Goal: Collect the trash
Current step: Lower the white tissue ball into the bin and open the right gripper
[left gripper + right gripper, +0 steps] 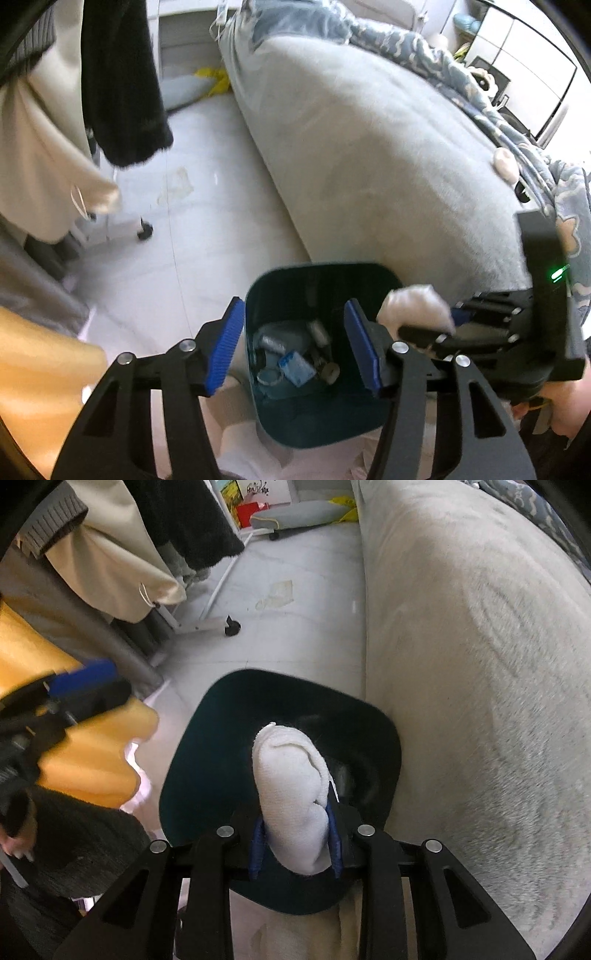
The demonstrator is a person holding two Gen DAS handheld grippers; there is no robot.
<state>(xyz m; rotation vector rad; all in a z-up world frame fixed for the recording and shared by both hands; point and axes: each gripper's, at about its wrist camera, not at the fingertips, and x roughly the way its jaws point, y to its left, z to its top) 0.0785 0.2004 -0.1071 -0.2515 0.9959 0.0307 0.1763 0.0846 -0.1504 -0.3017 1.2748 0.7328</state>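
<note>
A dark teal bin point(325, 266) stands on the floor against the bed, with several bits of trash point(295, 365) at its bottom. My left gripper point(294, 306) hangs over it, open, its blue pads apart with nothing between them. From the right, my right gripper point(424, 328) reaches in over the bin's rim with a white crumpled wad point(413, 306). In the right wrist view the right gripper point(295, 816) is shut on that white wad point(291, 771), directly above the bin's point(207, 746) dark mouth. The left gripper's blue pad point(85, 675) shows at the left edge.
A grey bed point(369, 147) runs along the bin's right side, with a blue patterned quilt point(443, 62) on it. Hanging clothes point(125, 92) and a wheeled rack point(145, 230) crowd the left. A yellow cloth point(92, 760) lies beside the bin. Pale tiled floor point(192, 221) stretches beyond.
</note>
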